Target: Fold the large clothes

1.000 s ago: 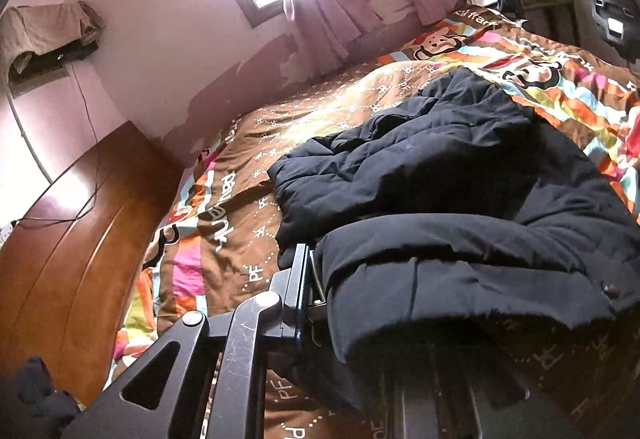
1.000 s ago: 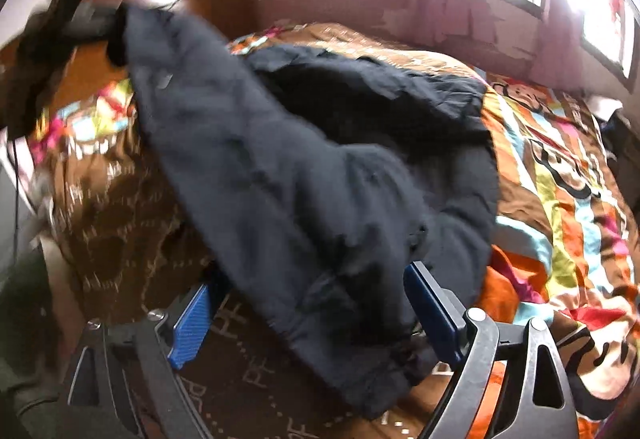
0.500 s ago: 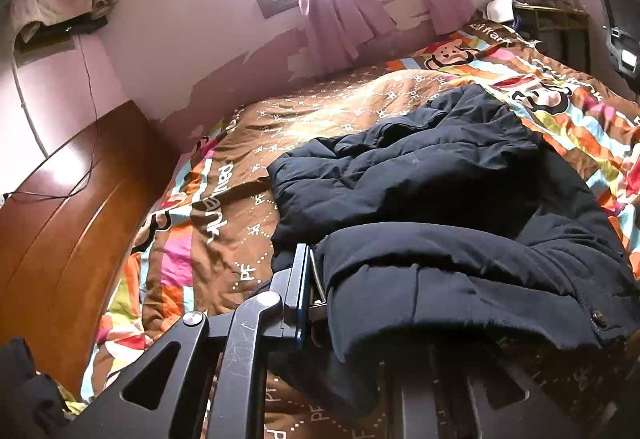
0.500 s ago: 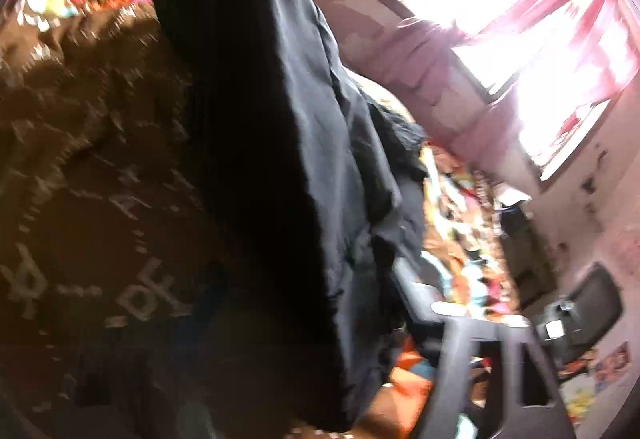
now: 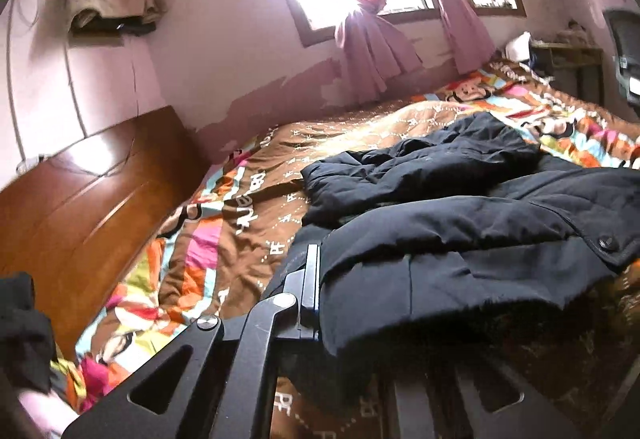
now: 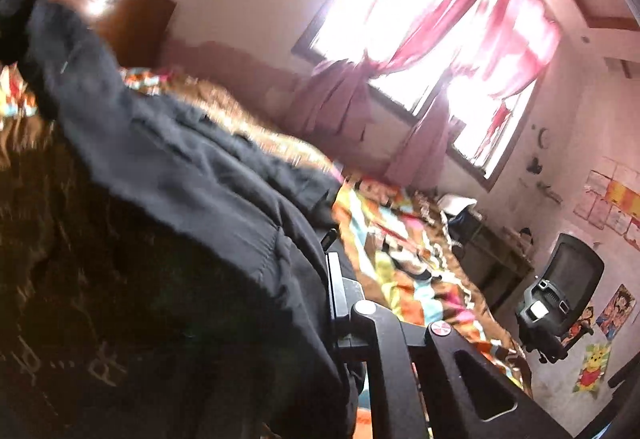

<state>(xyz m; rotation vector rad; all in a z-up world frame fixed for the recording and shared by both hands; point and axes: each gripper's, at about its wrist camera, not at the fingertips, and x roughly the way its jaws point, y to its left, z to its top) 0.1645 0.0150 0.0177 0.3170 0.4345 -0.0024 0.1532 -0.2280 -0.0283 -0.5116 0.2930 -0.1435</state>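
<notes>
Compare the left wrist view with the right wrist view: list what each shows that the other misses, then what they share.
Only the left wrist view shows the snap button on the jacket and the cloth-draped shelf on the wall. Only the right wrist view shows the office chair and cartoon posters. Both show the dark jacket draped over the gripper, the patterned bedspread, the wooden headboard and the pink curtains.

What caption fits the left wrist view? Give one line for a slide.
Left gripper clamps the hem of a dark padded jacket spread over a colourful bedspread.
</notes>
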